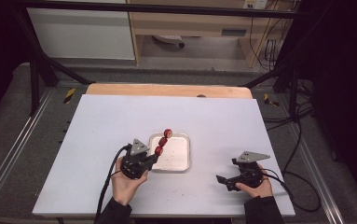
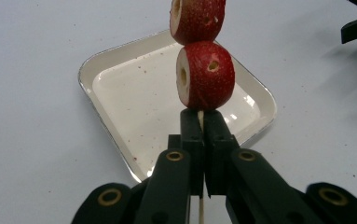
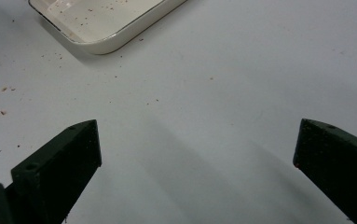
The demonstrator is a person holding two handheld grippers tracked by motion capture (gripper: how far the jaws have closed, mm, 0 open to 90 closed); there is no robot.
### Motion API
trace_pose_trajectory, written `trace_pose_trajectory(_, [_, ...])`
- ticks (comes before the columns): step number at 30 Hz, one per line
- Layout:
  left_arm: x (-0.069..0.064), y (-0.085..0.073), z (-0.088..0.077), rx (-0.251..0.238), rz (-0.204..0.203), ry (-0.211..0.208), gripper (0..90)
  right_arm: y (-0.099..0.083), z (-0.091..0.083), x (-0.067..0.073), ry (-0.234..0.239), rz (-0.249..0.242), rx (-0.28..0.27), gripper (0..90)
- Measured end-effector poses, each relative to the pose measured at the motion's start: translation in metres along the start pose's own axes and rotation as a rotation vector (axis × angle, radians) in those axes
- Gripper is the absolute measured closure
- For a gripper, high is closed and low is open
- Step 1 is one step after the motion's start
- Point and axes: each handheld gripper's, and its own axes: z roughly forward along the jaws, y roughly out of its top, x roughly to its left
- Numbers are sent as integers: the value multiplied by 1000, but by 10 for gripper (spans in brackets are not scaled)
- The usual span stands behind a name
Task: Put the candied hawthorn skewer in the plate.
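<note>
My left gripper (image 1: 152,160) (image 2: 199,121) is shut on a thin wooden skewer (image 2: 200,120) that carries red fruit pieces (image 2: 206,77) (image 1: 159,150). The skewer slants up over a white tray (image 1: 176,161) (image 2: 134,102) lying in the middle of the white table. The topmost red piece (image 1: 168,133) hangs above the tray's far rim. My right gripper (image 1: 223,179) (image 3: 197,154) stands open low over the table, right of the tray, with nothing between its jaws. A corner of the tray (image 3: 101,28) lies ahead of it.
Small red crumbs (image 3: 1,100) speckle the white table top (image 1: 120,121) near the tray. A wooden edge (image 1: 167,89) runs along the table's far side. Black frame bars and cables flank the table.
</note>
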Motion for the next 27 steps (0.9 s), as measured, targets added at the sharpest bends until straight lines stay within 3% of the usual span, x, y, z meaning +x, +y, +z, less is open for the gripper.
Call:
trace_pose_trajectory(6, [4, 6, 10, 40, 1, 3, 882, -1, 0, 1, 2, -1, 4, 15])
trace_pose_trajectory(21, [5, 11, 48, 192, 23, 72, 881, -2, -1, 1, 8, -1, -3, 15])
trace_pose_trajectory(27, [3, 10, 60, 231, 33, 99, 881, -2, 0, 2, 7, 0, 3, 15])
